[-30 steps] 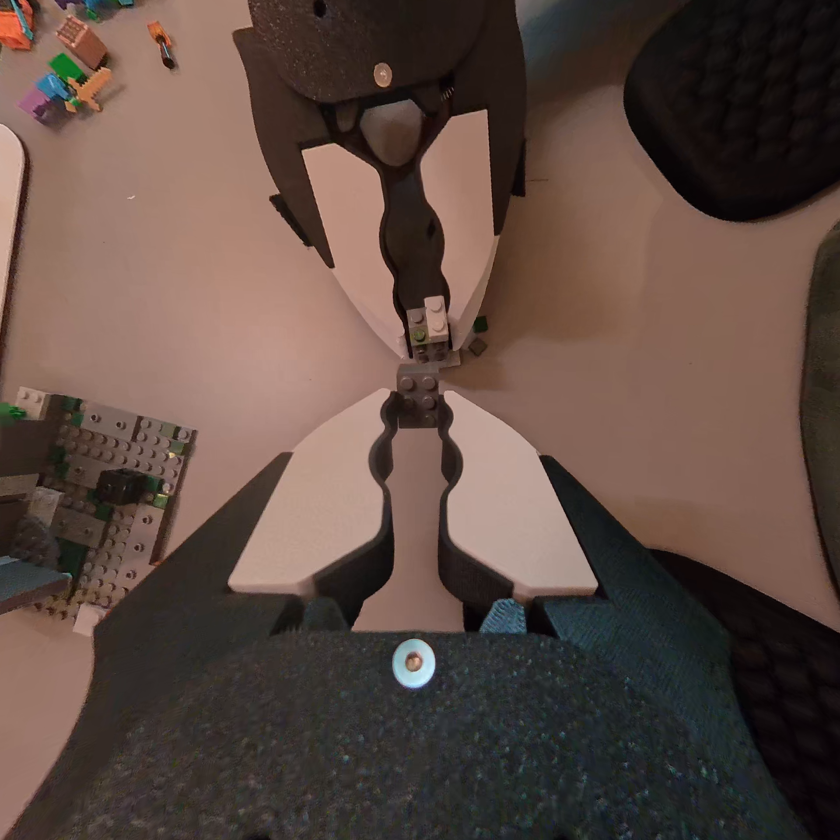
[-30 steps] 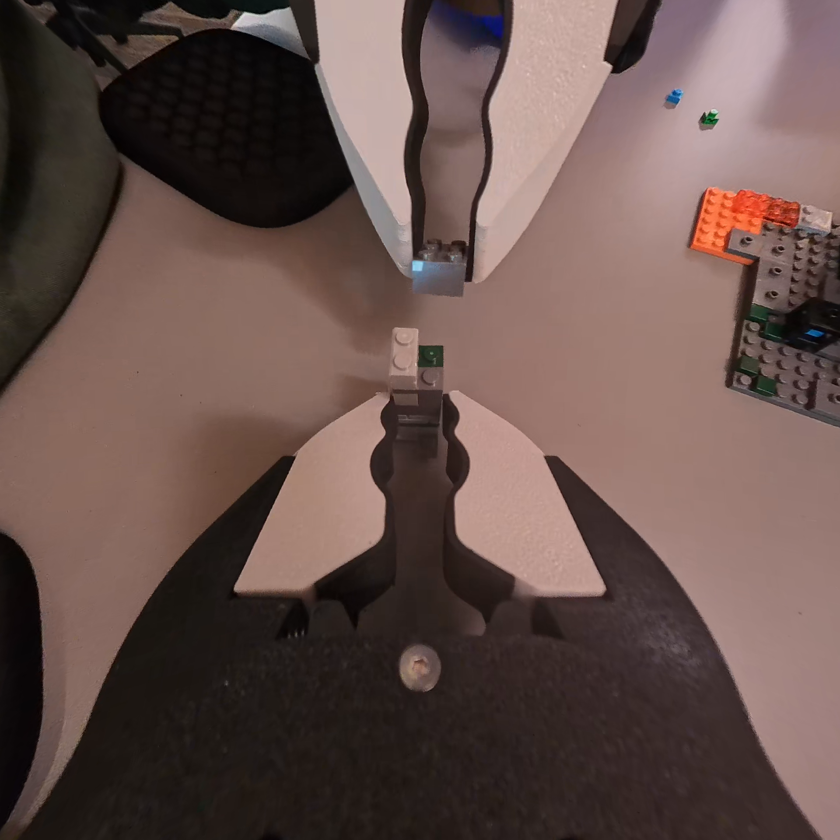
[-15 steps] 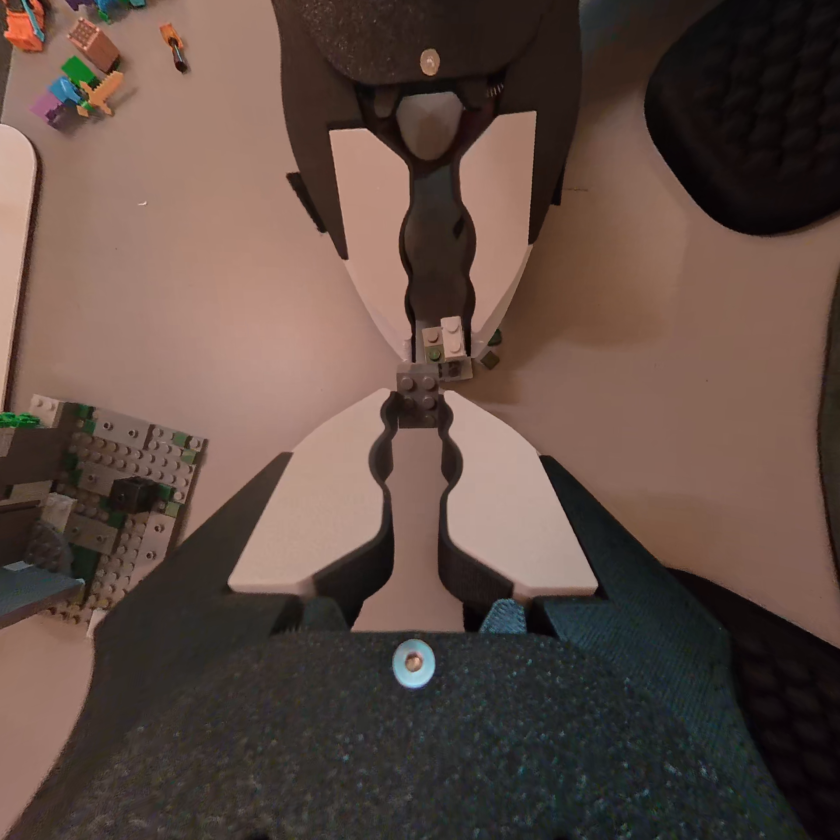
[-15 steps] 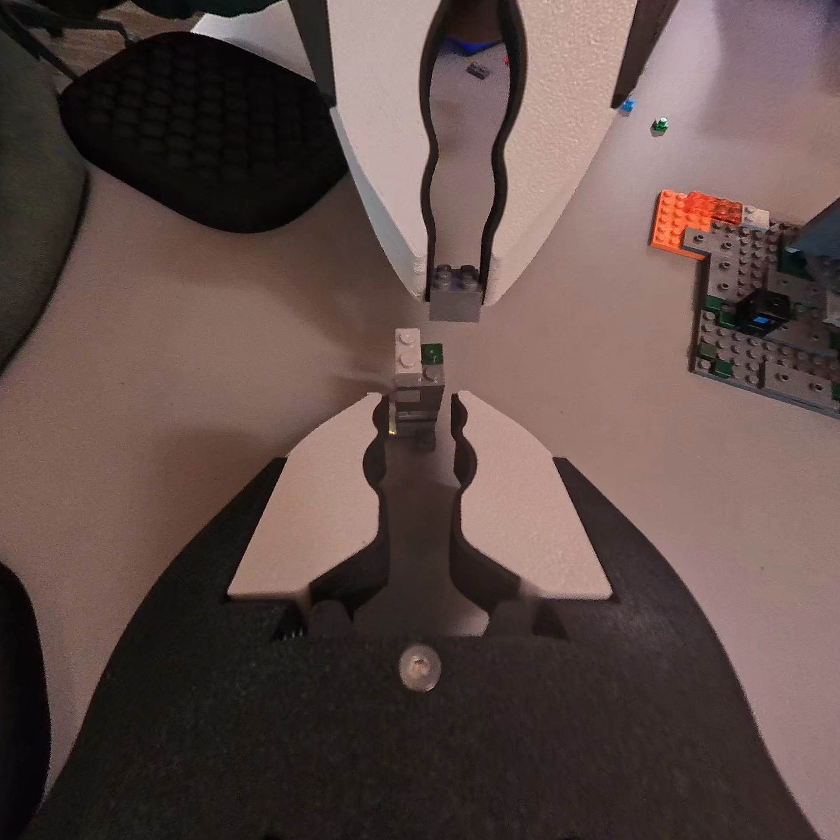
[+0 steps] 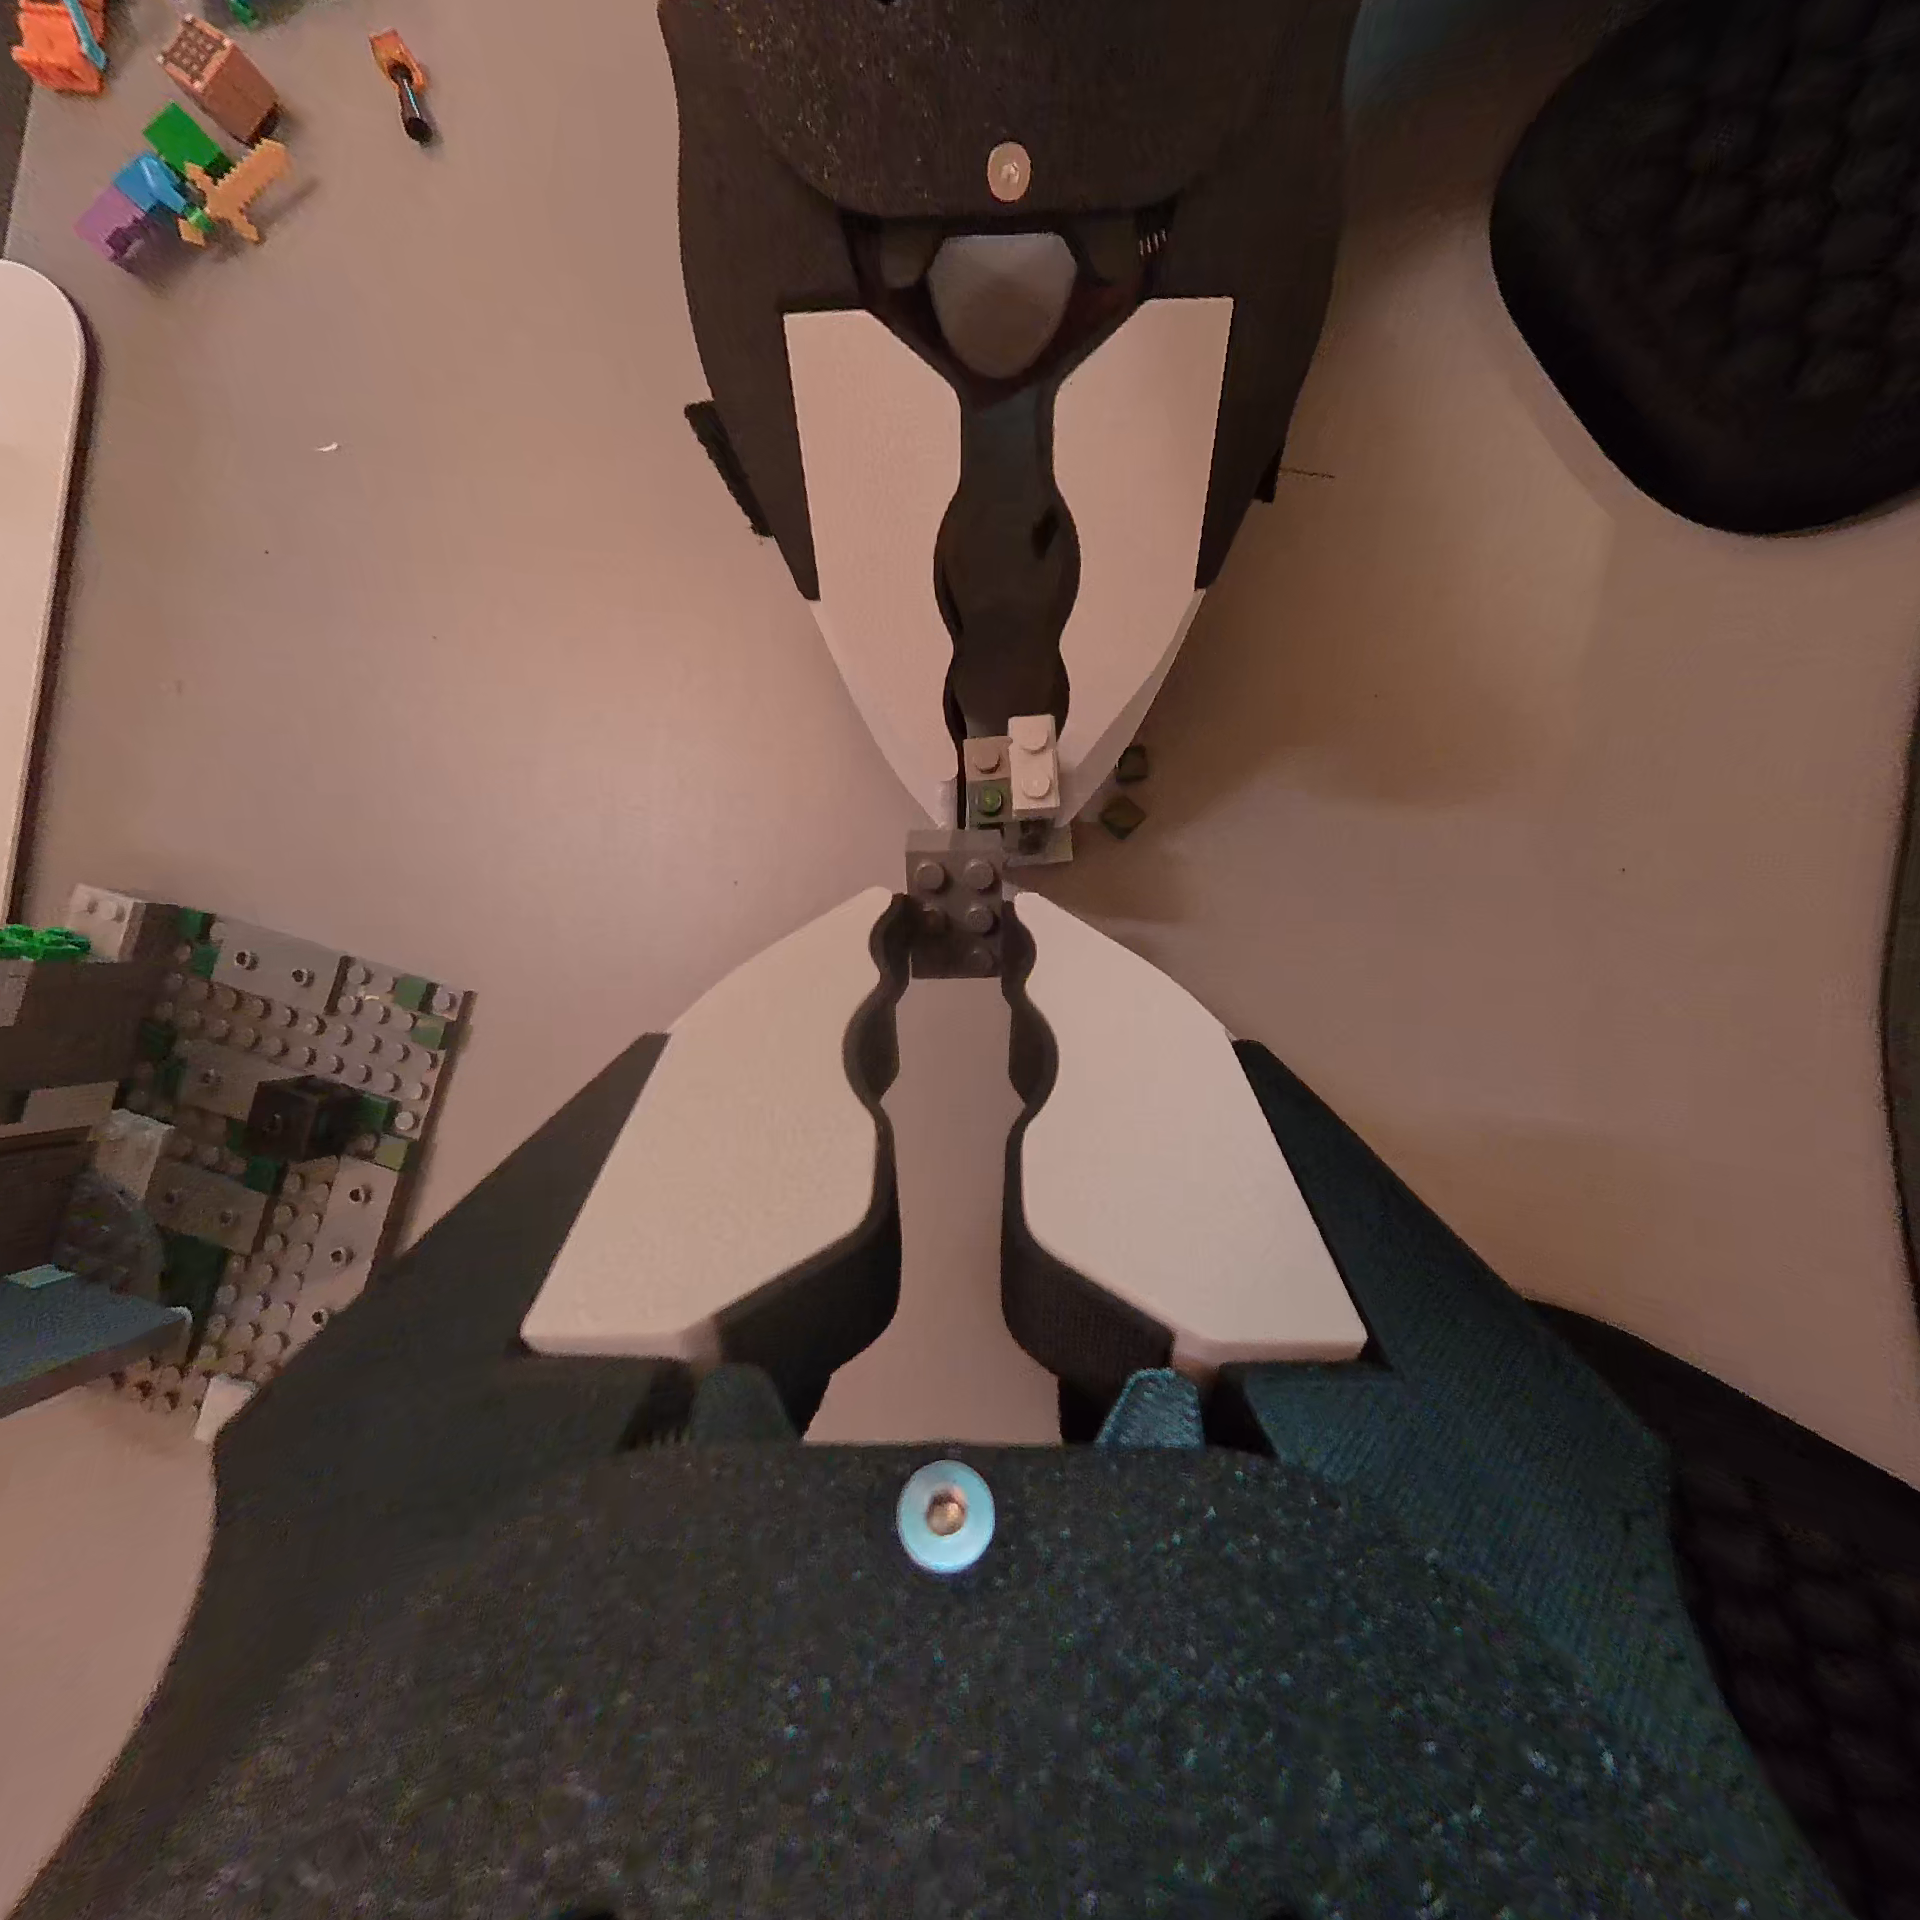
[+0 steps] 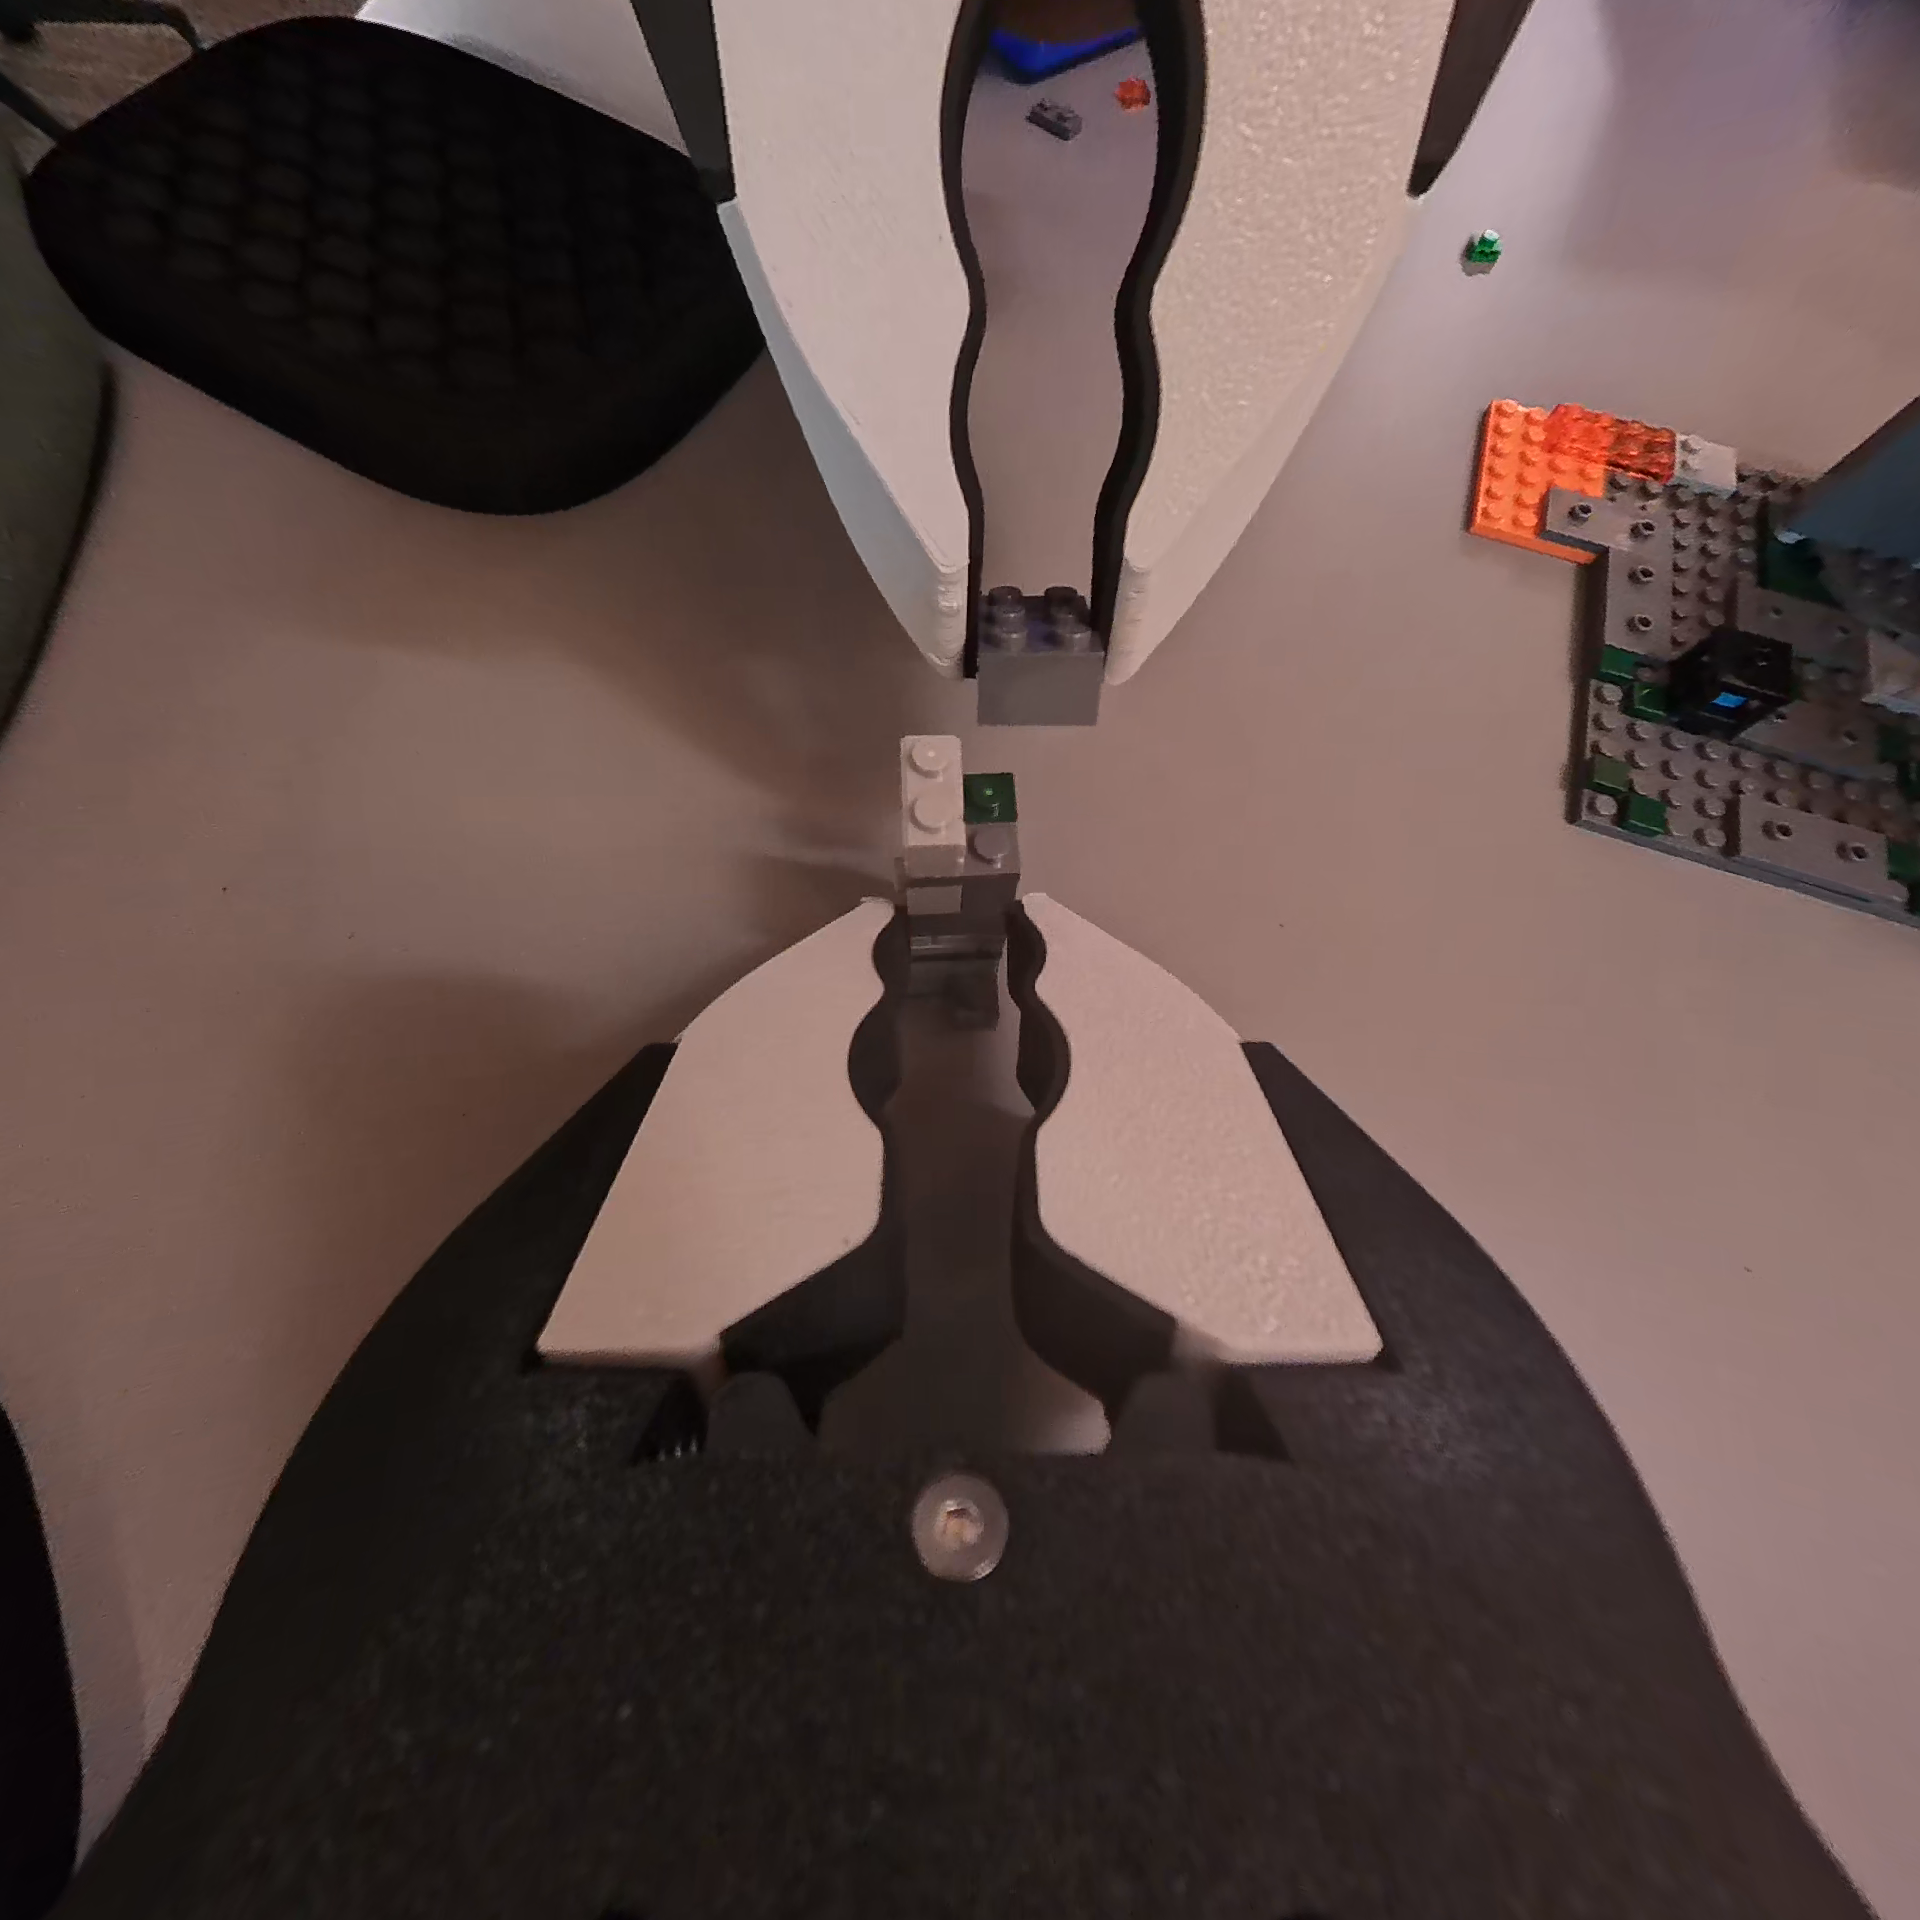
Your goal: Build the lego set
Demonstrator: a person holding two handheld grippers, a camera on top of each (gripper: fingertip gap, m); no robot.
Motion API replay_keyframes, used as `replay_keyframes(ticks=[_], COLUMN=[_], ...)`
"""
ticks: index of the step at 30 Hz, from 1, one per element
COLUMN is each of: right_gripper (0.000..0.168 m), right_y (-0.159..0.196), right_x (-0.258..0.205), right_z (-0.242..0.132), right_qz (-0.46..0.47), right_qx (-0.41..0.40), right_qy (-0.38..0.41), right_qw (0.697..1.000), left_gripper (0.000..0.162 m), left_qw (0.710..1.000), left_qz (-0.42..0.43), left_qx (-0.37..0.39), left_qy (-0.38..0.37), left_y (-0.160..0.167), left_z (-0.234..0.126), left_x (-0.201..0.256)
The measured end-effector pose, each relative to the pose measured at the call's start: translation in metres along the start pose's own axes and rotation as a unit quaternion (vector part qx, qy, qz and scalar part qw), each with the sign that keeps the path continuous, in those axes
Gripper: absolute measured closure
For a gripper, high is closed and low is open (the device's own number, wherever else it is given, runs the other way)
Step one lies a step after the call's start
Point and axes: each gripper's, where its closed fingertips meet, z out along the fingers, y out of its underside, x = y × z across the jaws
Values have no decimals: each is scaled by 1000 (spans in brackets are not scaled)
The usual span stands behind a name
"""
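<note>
My left gripper point(image 5: 958, 935) is shut on a dark grey 2x2 brick point(image 5: 958, 902). My right gripper point(image 6: 954, 935) is shut on a small stack of grey, light grey and green bricks point(image 6: 956, 831). The two grippers face each other tip to tip over the table. In the left wrist view the stack point(image 5: 1013, 779) sits just beyond the grey brick, slightly right of it, nearly touching. In the right wrist view the grey brick point(image 6: 1039, 670) hangs just past the stack's top with a small gap. The grey studded build point(image 5: 270, 1122) lies at the left; it also shows in the right wrist view point(image 6: 1756, 727).
Loose coloured pieces point(image 5: 187, 177) lie at the far left corner. Small loose bits point(image 6: 1484, 249) lie on the table point(image 5: 468, 623). Two dark studs point(image 5: 1124, 805) lie under the right gripper's tip. A black mesh chair seat point(image 5: 1714, 260) stands beyond the table edge. Across from one pair of fingers to the other is roughly 4 cm. The grey studded build point(image 5: 270, 1122) sits 15 cm or so from the ends of my left fingers. My right wrist view point(image 6: 1765, 660) looks at it from another angle.
The grippers have come closer together. The grey brick and the small stack now almost meet, where a clear gap lay between them a second ago. Both grips are unchanged.
</note>
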Motion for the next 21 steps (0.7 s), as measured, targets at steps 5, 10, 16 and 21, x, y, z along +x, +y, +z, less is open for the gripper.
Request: replay_keyframes(ticks=[5,10,16,21], right_gripper=[151,151,151,151], right_y=[0,0,0,-1], right_x=[0,-1,-2,-2], right_z=[-1,-1,0,0], right_qz=[-2,-6,-9,-12], right_qx=[-2,-2,-2,-3], right_qy=[0,-3,-3,-1], right_qw=[1000,1000,1000,1000], left_gripper=[146,146,146,146], left_qw=[1000,1000,1000,1000], left_qz=[-3,-4,-6,-8], left_qx=[3,2,2,0], left_qy=[2,2,1,1], left_y=[1,3,5,8], left_z=[1,1,2,2], left_x=[1,1,1,1])
